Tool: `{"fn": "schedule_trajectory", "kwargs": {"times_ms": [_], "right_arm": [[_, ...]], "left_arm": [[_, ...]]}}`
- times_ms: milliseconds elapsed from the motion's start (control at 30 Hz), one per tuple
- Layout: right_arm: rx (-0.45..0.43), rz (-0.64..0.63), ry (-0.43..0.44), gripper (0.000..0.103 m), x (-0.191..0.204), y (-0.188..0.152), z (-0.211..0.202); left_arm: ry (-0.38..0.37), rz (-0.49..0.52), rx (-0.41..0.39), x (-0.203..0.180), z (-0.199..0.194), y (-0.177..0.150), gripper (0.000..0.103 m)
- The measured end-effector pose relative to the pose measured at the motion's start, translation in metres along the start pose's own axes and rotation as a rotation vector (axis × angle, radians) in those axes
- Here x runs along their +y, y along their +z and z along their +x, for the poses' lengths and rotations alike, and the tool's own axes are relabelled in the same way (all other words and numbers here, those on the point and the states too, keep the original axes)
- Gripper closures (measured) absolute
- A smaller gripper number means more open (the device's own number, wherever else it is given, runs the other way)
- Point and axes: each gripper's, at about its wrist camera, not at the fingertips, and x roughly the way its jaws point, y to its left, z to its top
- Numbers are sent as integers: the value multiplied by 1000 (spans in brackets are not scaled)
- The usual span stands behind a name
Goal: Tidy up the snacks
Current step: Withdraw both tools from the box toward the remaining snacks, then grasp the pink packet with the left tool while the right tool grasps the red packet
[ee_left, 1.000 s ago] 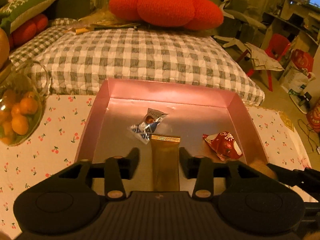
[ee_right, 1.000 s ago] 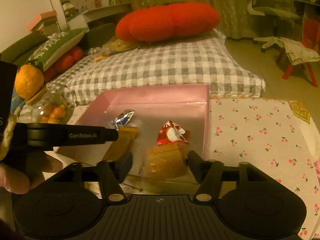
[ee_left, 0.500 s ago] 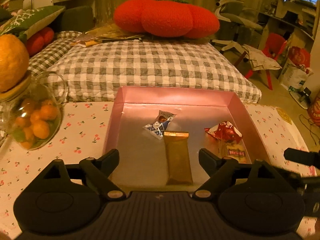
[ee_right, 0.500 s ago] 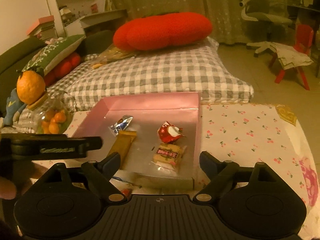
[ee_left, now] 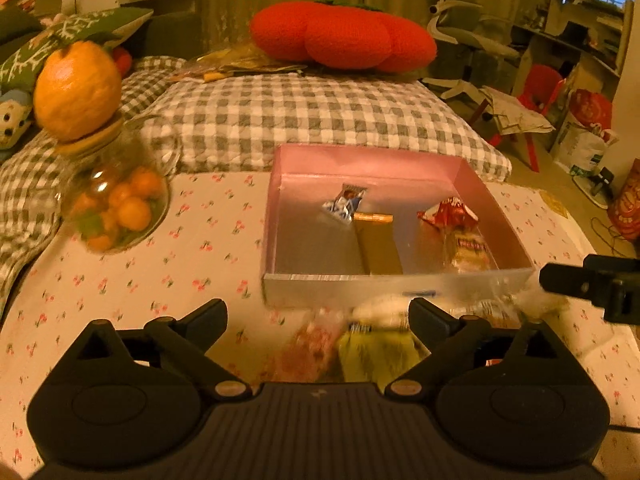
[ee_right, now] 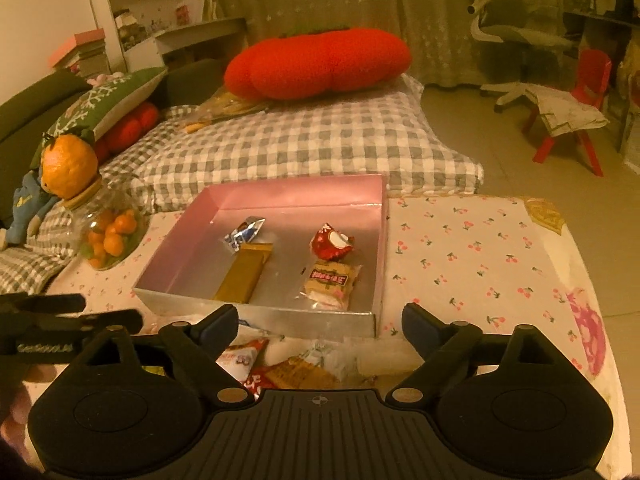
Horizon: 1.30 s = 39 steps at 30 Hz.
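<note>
A pink box (ee_left: 280,208) (ee_right: 180,248) with a silver floor holds several snacks: a gold bar (ee_left: 378,246) (ee_right: 244,272), a blue-and-silver candy (ee_left: 344,204) (ee_right: 244,232), a red packet (ee_left: 448,214) (ee_right: 331,242) and a clear-wrapped cake (ee_left: 470,250) (ee_right: 330,282). Both grippers hang near the box's front edge, above a pile of loose snacks (ee_left: 360,344) (ee_right: 280,364) on the tablecloth. My left gripper (ee_left: 318,316) has its jaws still opening, wide apart, gripping nothing. My right gripper (ee_right: 320,320) is likewise opening and holds nothing.
A glass jar of small oranges (ee_left: 116,208) (ee_right: 108,236) with a big orange on its lid stands left of the box. Behind the table lie a checked cushion (ee_left: 312,120) and a red pumpkin pillow (ee_left: 344,36). The cherry-print cloth (ee_right: 480,248) lies to the right.
Both grippers let go, the left of the gold bar and the right of the cake, which now lie in the box. Both pulled back and their jaws spread wide.
</note>
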Motion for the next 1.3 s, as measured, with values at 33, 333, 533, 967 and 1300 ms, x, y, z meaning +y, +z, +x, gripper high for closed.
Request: {"fn": "schedule_trajectory", "kwargs": {"times_ms": [33,333,533,967,1300], "right_arm": [[0,-5,-2,11,1,-1,-2],[10,-46,7,11,13,-15,-16],[23,-62,11,10,17,-28,-21],[3,-99,21,8,22,-48,-21],[53,-194,15,6,37,-68,3]], "left_arm": [[0,-4,1,2,-3,-3,6],[16,9,-8,14,-27,-21,1],[-6,30,-32,17,-34,-31,1],[-15,81,-10,42,-29,-63,1],[-61,148,7,52,4,-67,7]]}}
